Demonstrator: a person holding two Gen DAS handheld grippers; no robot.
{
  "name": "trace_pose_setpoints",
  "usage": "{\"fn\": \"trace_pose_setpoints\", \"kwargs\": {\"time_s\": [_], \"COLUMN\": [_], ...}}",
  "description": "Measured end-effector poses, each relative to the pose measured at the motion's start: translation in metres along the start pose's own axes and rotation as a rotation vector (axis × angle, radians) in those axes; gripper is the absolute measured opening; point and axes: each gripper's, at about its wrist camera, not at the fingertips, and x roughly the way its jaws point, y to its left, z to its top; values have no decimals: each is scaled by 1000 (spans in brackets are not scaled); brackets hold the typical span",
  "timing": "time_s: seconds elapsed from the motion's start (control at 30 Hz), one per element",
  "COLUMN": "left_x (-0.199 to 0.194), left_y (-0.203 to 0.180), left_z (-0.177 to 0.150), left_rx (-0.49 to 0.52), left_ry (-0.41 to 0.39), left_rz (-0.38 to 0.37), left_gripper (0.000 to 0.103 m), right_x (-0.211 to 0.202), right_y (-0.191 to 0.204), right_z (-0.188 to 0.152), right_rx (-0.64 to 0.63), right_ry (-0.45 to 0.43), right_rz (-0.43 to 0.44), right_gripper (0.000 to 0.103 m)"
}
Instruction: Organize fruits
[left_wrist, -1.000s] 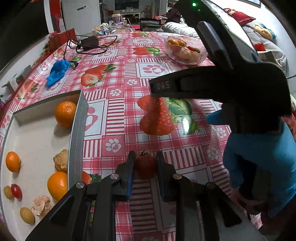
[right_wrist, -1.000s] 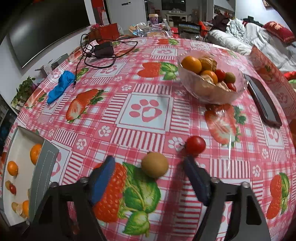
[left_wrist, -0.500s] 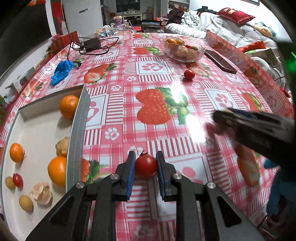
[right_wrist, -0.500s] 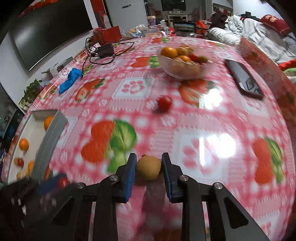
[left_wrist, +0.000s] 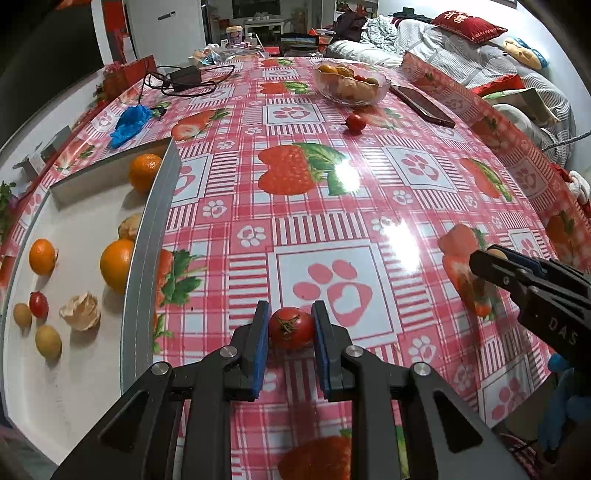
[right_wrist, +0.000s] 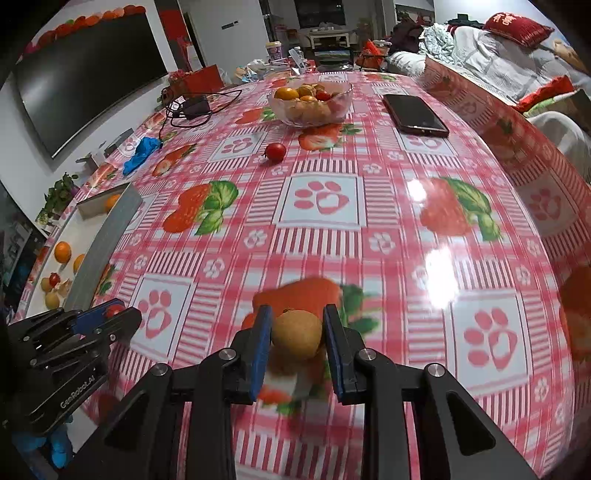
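Your left gripper (left_wrist: 288, 328) clamps a small tomato (left_wrist: 291, 327) just right of the tray (left_wrist: 147, 236); your right gripper (right_wrist: 298, 334) pinches a brown fruit (right_wrist: 297, 333), farther right. Both are round, so tilting could roll them out short of the tray.

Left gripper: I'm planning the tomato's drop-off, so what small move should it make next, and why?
Probably carry it left, over the tray wall. The left gripper is shut on the tomato just right of that wall, and the tray already holds oranges and another small tomato, with bare floor between them.
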Motion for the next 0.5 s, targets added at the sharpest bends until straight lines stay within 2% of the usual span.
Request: {"fn": "trace_pose_setpoints", "kwargs": {"time_s": [0.5], "left_x": [-4], "left_y": [-2], "left_z": [-7], "left_rx": [0], "left_ry": [-1], "left_rz": [6], "left_gripper": [24], "right_x": [-14], "right_y": [2], "right_z": [-18], "right_rx": [19], "right_ry": [2], "right_rz": [22], "right_gripper": [29]}}
